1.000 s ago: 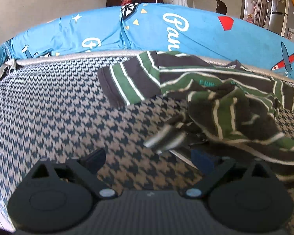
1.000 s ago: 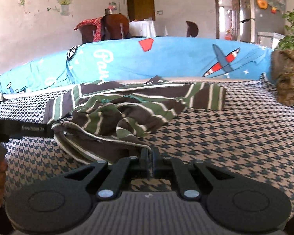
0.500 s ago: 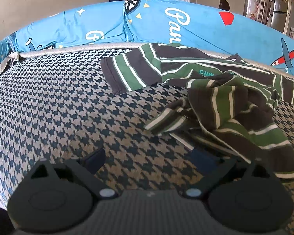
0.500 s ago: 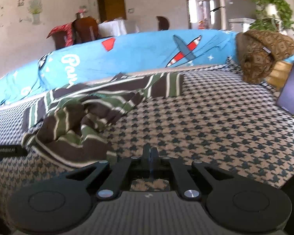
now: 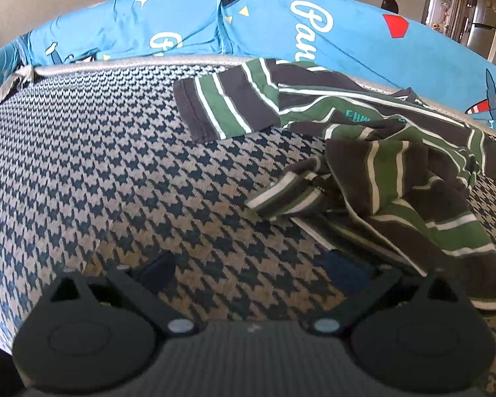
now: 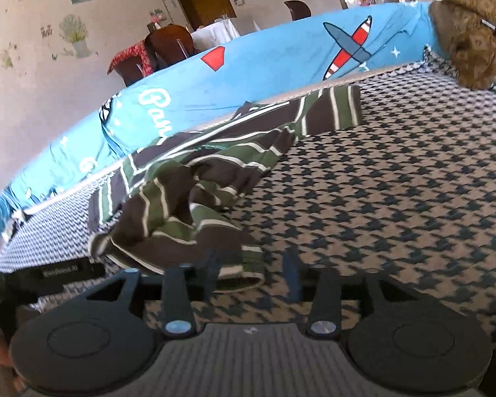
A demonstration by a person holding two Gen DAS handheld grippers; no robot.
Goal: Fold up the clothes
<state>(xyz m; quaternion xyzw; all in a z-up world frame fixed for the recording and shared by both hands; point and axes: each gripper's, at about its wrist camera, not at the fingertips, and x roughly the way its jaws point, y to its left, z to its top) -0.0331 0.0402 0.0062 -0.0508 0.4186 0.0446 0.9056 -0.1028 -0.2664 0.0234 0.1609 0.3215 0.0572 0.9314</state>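
Surface: I saw a houndstooth-patterned cover point(image 5: 122, 172) spread wide under both grippers, dark blue on tan.
Backdrop: a bright blue cushion cover point(image 5: 281, 29) with white script, stars and a red-striped plane ran along the far edge.
Left gripper point(image 5: 251, 269): I had it pointing down at the houndstooth cover, its fingers spread far apart and nothing between them but bare pattern. Released, holding nothing.
Left gripper's fingers: the one on the left point(image 5: 155, 268) sat over bare cover; the one on the right point(image 5: 347, 266) lay just beside the shirt's near hem, and I could not tell whether it touched the cloth.
Shirt: the striped shirt point(image 5: 393, 178), dark brown with green and white bands, lay crumpled on the cover to the right of my left gripper. One sleeve point(image 5: 225, 106) lay flat toward the far edge, and the body was bunched in folds nearer me.
Right gripper point(image 6: 251, 273): its jaws were opening, blurred in the picture, with the shirt's near hem point(image 6: 238, 274) just at the left finger. Nothing was pinched between the pads.
Right side: a brown knitted garment point(image 6: 473, 33) was heaped at the far right corner, well apart from the shirt.
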